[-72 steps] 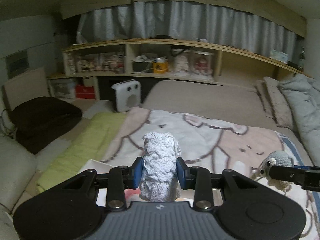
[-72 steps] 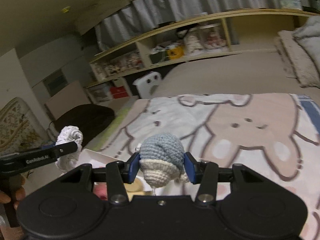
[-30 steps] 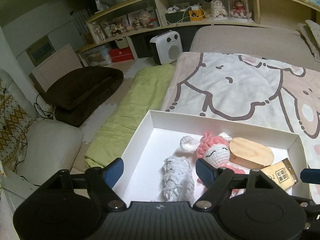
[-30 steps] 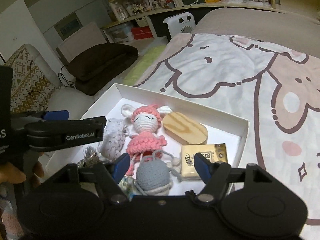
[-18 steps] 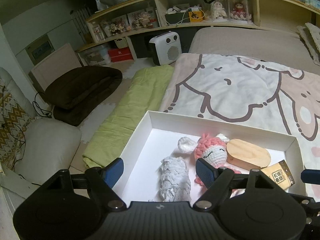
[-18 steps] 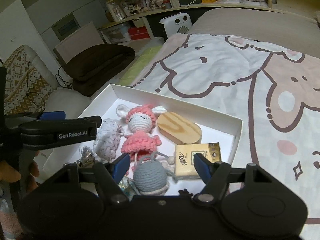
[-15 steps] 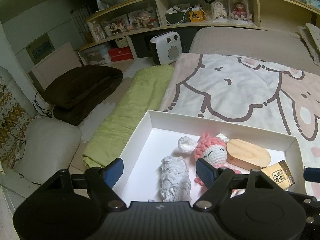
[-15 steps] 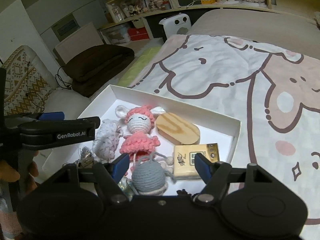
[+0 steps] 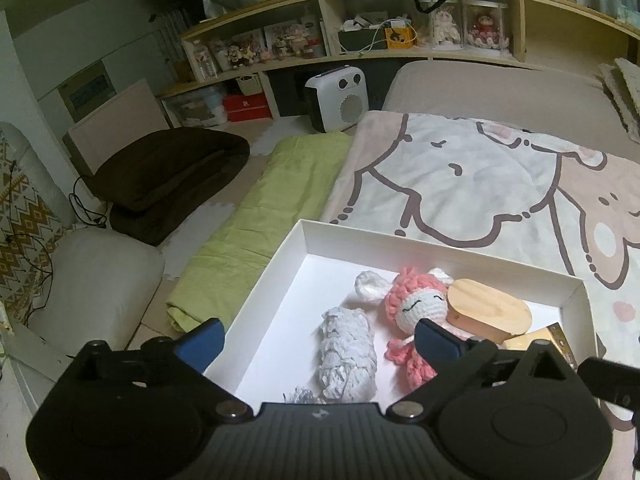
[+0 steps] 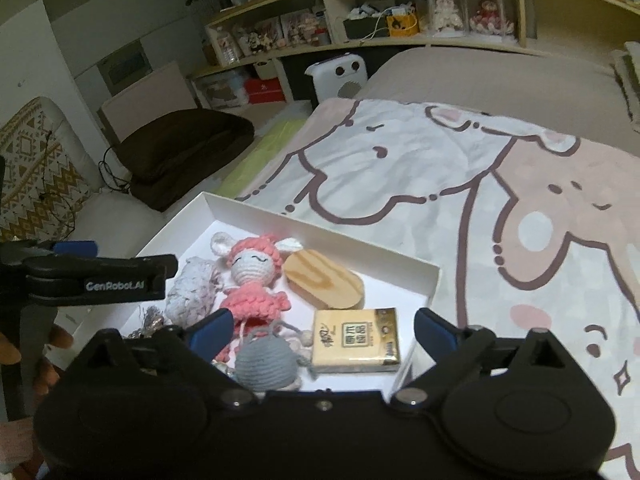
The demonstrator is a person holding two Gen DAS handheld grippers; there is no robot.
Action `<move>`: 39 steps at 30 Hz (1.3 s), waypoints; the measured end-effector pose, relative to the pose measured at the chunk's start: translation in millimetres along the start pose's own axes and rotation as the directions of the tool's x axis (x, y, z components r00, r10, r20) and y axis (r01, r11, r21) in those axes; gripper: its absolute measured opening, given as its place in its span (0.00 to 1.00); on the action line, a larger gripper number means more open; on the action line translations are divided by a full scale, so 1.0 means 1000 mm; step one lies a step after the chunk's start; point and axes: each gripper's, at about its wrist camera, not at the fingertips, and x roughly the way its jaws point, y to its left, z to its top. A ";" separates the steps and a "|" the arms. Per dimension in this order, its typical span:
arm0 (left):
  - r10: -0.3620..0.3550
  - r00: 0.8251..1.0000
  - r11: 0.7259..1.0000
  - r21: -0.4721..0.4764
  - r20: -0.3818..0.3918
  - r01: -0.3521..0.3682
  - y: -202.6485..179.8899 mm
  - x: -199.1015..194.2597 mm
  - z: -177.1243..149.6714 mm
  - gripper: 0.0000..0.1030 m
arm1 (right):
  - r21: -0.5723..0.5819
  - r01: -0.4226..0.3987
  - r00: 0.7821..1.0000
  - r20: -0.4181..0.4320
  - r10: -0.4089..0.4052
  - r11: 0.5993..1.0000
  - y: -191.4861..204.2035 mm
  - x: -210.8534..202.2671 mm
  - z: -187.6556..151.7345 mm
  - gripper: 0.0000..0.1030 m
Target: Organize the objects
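Both toys released within the last couple of seconds: white knitted roll (image 9: 349, 350) and grey crochet ball (image 10: 266, 368) now inside white box (image 9: 440, 242), ball at 6 o'clock. Left gripper (image 9: 318, 342) and right gripper (image 10: 322, 330) spread wide, empty. Sorting probably near done.

Left wrist view: yellow tissue pack (image 9: 536, 340) mostly hidden behind right finger (image 9: 438, 342) of left claw (image 9: 316, 340); white box (image 9: 440, 246) near edge covered by claw body; small silvery tangle (image 9: 302, 394) half hidden, perhaps tinsel; right wrist view: grey crochet ball (image 10: 266, 364) underside cut off by right claw (image 10: 322, 330) body.
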 end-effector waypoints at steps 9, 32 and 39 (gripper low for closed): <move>0.041 0.999 0.999 -0.024 0.016 -0.040 0.007 -0.020 -0.009 1.00 | -0.001 0.028 0.998 0.062 -0.028 1.000 -0.011 -0.022 -0.005 1.00; -0.031 0.991 0.997 -0.060 0.130 0.039 0.001 -0.129 -0.025 1.00 | -0.026 0.021 0.983 0.185 -0.016 0.999 -0.013 -0.112 -0.013 1.00; -0.064 0.986 0.994 -0.077 0.154 0.077 -0.007 -0.158 -0.043 1.00 | -0.055 0.042 0.976 0.214 -0.029 0.998 -0.017 -0.143 -0.023 1.00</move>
